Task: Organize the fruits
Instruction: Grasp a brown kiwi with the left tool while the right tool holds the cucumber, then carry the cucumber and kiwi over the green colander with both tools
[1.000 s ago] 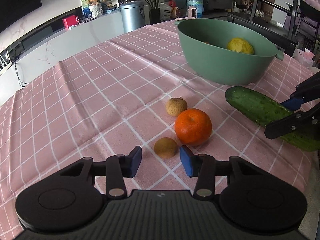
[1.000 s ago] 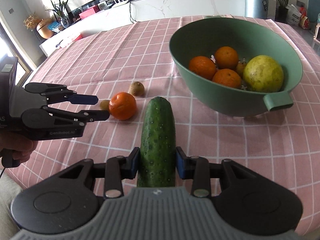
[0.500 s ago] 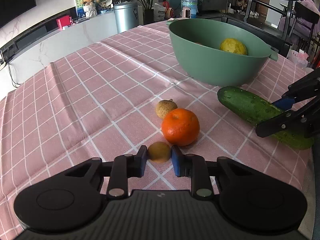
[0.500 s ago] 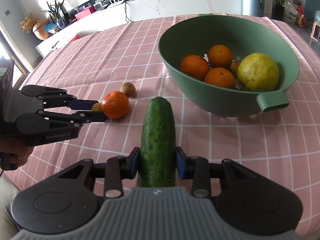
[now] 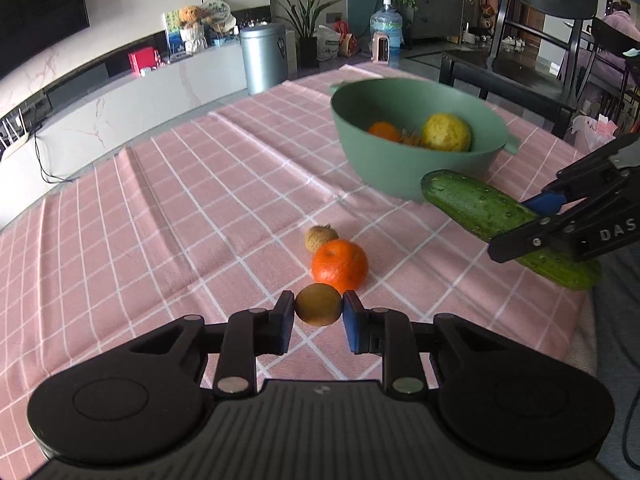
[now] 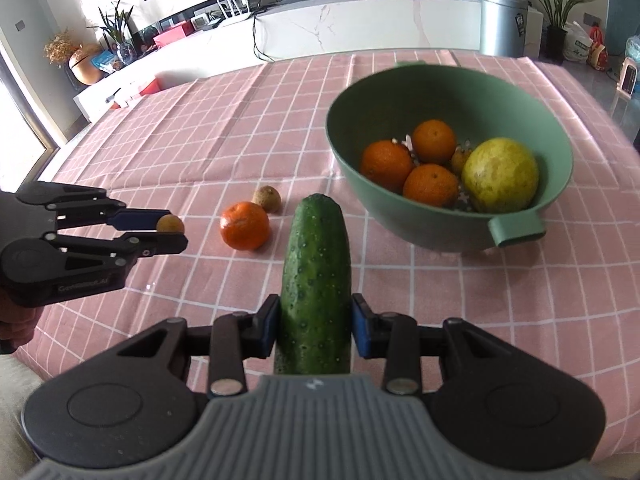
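My left gripper [image 5: 319, 314] is shut on a small brown round fruit [image 5: 318, 304] and holds it above the pink checked cloth; it also shows in the right wrist view [image 6: 170, 224]. An orange [image 5: 340, 267] and a second small brown fruit [image 5: 320, 237] lie on the cloth just ahead. My right gripper [image 6: 315, 326] is shut on a green cucumber [image 6: 316, 276], held above the cloth near the green bowl [image 6: 408, 92]. The bowl holds three oranges [image 6: 430, 185], a large yellow-green fruit [image 6: 500, 175] and a small brown fruit.
The table's near edge runs along the right of the left wrist view [image 5: 588, 320]. A black chair [image 5: 532, 44] stands behind the bowl. A metal bin [image 5: 264, 58] and a white low counter [image 5: 140, 96] lie beyond the table's far edge.
My left gripper closed on the small brown fruit and lifted it off the cloth. Both grippers rose and drew back a little; the cucumber stayed gripped.
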